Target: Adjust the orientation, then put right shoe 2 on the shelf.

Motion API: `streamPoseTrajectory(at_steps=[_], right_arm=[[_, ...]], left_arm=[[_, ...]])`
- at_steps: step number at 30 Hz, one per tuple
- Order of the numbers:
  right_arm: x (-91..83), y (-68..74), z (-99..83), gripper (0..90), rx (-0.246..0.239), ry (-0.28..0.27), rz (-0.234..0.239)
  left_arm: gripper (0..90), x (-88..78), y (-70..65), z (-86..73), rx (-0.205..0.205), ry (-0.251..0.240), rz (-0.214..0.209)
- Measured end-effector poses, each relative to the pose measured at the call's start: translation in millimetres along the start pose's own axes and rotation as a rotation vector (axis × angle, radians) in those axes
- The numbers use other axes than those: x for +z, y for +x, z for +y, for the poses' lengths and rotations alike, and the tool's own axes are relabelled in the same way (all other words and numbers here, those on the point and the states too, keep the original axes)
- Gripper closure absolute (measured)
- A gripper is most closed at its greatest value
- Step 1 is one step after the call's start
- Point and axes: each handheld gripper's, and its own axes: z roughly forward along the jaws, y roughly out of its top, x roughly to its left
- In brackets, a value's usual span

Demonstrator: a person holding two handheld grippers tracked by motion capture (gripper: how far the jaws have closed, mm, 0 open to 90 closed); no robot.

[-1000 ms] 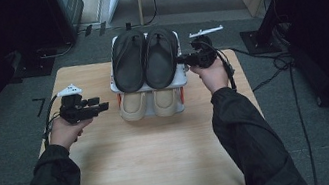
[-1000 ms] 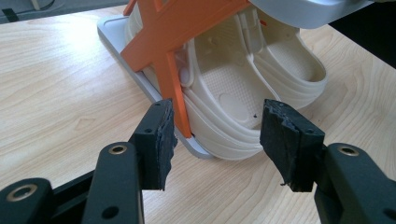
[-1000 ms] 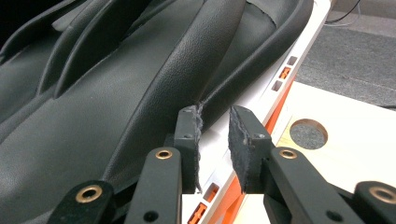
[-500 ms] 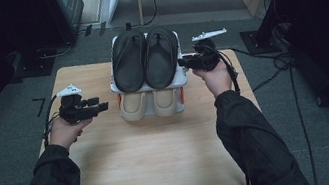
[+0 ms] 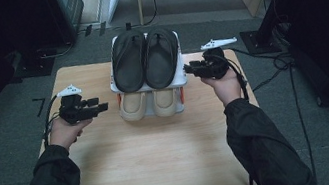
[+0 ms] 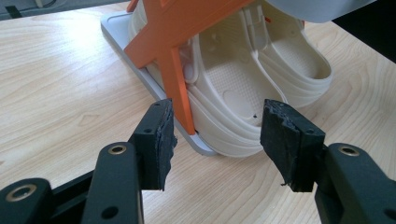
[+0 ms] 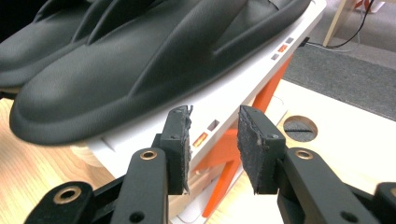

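While both pairs sit racked, black sandals [image 5: 147, 59] on the shoe rack [image 5: 181, 75] top, cream clogs [image 5: 149, 103] below, my right gripper [image 5: 190, 69] has just been opening, empty; left gripper [image 5: 102, 106] apart, empty. Little remains.

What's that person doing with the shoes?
A person holds a gripper in each hand beside a small two-level shoe rack on a wooden table. Black sandals lie on top, cream clogs underneath. The right gripper, jaws just opening and empty, sits at the rack's edge. The left gripper waits open nearby.
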Motion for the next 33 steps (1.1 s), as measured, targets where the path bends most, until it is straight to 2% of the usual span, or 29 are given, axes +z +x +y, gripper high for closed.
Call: streamPoseTrajectory(at_steps=[11, 25, 33], right_arm=[[-4.2, 1.6, -28.0, 61.9, -0.007, -0.012, 0.019], [-1.8, -7.6, -65.4, 58.1, 0.009, 0.002, 0.026], [-0.7, -12.6, -86.1, 55.9, 0.000, -0.006, 0.030]], left_arm=[[44.8, 1.1, -0.2, -1.1, 0.005, 0.004, 0.005], [44.3, 1.9, -1.8, -3.4, 0.020, -0.010, 0.006], [42.2, 3.9, -2.3, -6.5, 0.025, -0.007, 0.010]])
